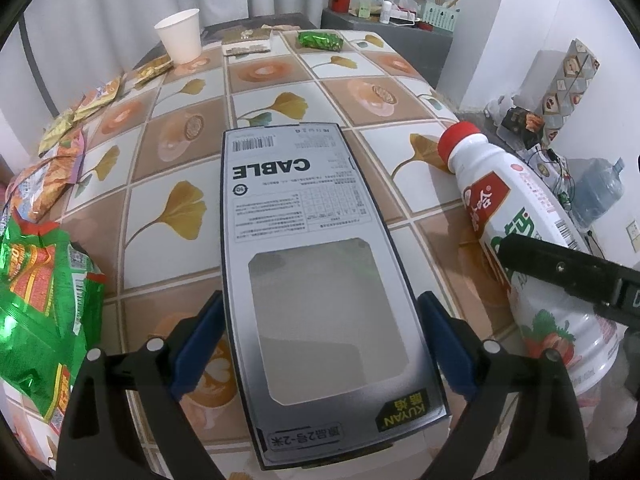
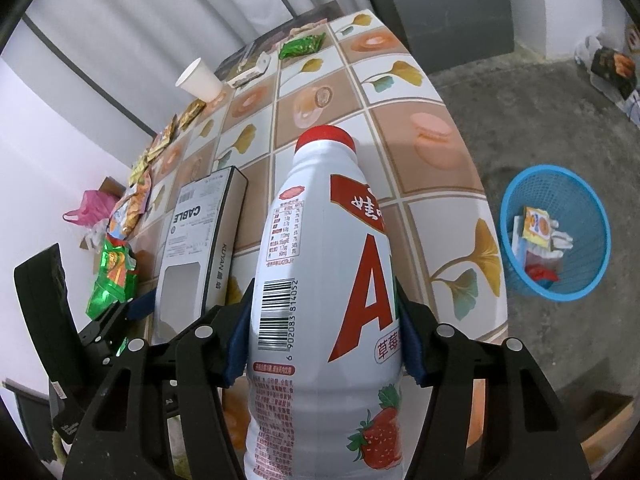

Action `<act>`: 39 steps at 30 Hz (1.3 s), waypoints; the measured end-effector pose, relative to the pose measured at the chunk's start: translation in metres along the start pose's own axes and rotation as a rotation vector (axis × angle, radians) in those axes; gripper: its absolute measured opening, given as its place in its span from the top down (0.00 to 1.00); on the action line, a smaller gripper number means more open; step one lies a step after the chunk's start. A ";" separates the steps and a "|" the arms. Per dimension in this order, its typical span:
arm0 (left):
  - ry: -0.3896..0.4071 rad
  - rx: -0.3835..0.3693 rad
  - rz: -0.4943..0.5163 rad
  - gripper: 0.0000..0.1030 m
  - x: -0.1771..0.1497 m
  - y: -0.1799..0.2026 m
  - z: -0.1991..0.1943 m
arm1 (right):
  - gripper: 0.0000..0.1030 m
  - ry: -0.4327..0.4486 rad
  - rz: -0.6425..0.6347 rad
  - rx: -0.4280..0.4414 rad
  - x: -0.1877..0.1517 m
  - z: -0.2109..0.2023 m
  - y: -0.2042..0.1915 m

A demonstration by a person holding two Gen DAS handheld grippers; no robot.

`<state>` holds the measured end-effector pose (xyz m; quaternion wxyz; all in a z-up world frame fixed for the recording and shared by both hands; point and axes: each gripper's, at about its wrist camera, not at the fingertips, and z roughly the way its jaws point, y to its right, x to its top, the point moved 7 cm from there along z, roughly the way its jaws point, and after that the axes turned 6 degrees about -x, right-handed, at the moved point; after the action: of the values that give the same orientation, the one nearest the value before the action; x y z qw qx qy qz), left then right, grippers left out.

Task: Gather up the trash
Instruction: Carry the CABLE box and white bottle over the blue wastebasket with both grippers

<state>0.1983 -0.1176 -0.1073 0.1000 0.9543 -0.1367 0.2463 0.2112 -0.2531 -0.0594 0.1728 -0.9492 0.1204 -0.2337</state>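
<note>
The right gripper (image 2: 324, 328) pinches the rigid, smooth, probably light bottle (image 2: 320, 280) at mid-body, cap toward 12 o'clock over the table (image 2: 440, 184), while the left gripper (image 1: 320, 332) clamps the thin, crushable box (image 1: 304, 248) by its long edges, basket (image 2: 556, 236) at 3 o'clock

The right gripper (image 2: 324, 320) clamps a white bottle (image 2: 320, 280) with a red cap, its blue pads pressing both sides. Left of the bottle lies a cable box (image 2: 200, 240); right of it, on the floor, a blue basket (image 2: 516, 216) holds wrappers.
</note>
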 end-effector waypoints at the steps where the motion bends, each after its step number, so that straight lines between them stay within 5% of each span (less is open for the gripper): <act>1: 0.005 0.001 0.000 0.11 0.000 0.000 -0.001 | 0.45 0.001 0.001 0.002 0.000 0.000 0.000; 39: 0.137 -0.094 0.066 0.12 0.019 0.044 -0.057 | 0.45 0.176 0.129 0.081 -0.015 -0.052 0.038</act>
<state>0.1755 -0.1489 -0.0434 0.1458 0.9243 -0.1722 0.3077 0.1669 -0.2975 -0.0371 0.2143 -0.9075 0.1867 -0.3093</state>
